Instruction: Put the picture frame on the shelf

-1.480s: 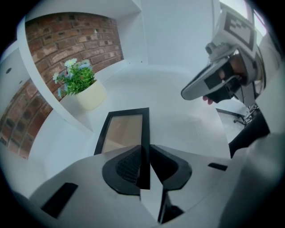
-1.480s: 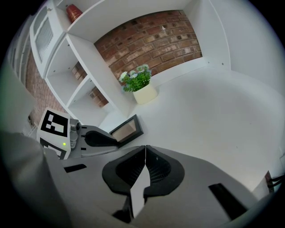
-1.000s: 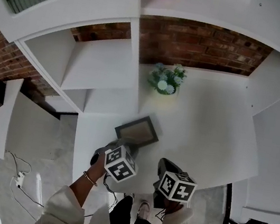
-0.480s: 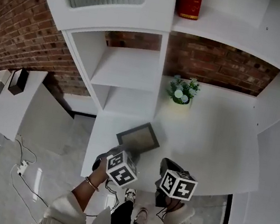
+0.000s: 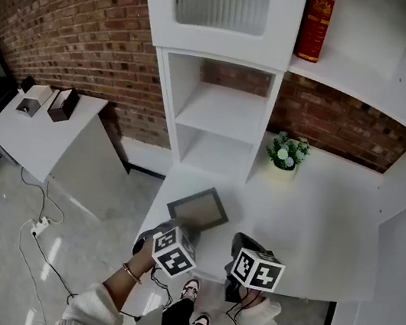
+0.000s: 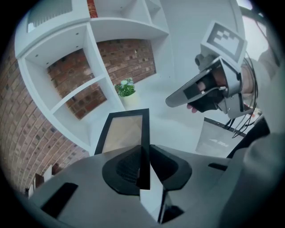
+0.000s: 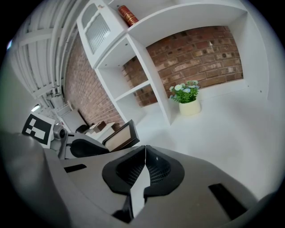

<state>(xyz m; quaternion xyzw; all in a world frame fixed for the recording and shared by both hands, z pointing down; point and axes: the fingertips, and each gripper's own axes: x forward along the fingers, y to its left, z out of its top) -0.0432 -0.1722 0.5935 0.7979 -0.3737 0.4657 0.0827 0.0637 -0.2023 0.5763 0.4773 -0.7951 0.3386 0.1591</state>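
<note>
Our left tongs [image 6: 143,165] clamp the picture frame [image 6: 124,130] by its near edge, its length seemingly aimed at the shelf [image 5: 216,112], upper centre. Our right tongs [image 7: 144,171] sit together, empty.

It looked like a home office. White shelving [image 5: 220,110] backed onto a brick wall [image 5: 79,27], a potted plant [image 5: 286,151] just beside the shelving

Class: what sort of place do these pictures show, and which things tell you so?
Probably a home study or showroom corner: white built-in shelving against a brick wall, with a potted plant and a red book on it.
</note>
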